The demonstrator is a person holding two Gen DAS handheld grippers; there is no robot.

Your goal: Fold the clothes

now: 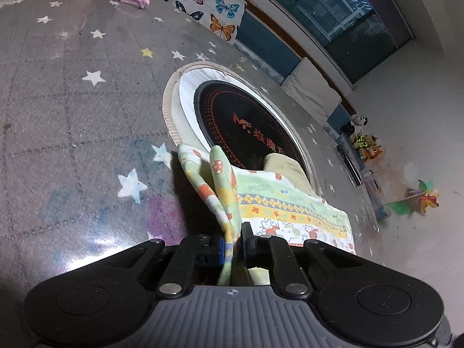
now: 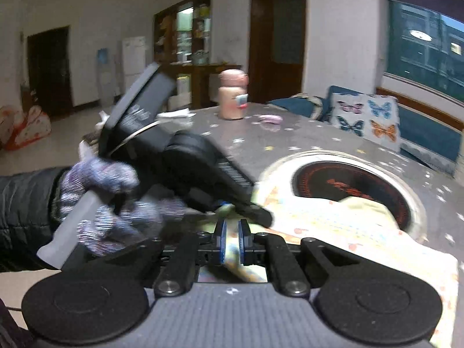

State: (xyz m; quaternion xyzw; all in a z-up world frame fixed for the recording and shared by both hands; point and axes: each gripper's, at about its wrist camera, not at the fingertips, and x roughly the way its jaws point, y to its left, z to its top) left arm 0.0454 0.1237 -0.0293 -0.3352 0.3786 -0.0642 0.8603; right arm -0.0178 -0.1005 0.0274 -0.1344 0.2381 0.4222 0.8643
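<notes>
**Status: fold in progress, both grippers holding cloth**

1. Jaw state. My left gripper (image 1: 232, 243) has its jaws clenched on a bunched strip of the garment (image 1: 290, 203). The cloth rises from between the pads and runs up toward 12 o'clock. My right gripper (image 2: 232, 242) also has its jaws clenched on an edge of the garment (image 2: 333, 220), with a short tail of cloth hanging back between the fingers.

2. Garment position. The garment lies on the surface (image 1: 72, 116), spread from the grippers toward 1 to 3 o'clock. Its far end overlaps the rim of the round burner (image 1: 249, 121) set into the surface. A plain cream part, possibly the inside or collar, shows at the far end. I cannot tell which.

3. Gripper relation. In the right wrist view, the left gripper (image 2: 232, 206) sits at 10 to 11 o'clock, held by the gloved left hand (image 2: 101, 191). Both grips are close together on the near edge.

4. Progress, as I judge it. The main body looks partly flat, and one section is lifted. I judge a fold is under way, not finished. No neat stacked rectangle is visible yet.

5. Remaining, as I judge it. Carry the held edge over, lay it down, release, and smooth it. The right view is blurred, so fine detail is uncertain.

6. Clearance. A bottle (image 2: 232, 98) stands well apart at 12 o'clock.
</notes>
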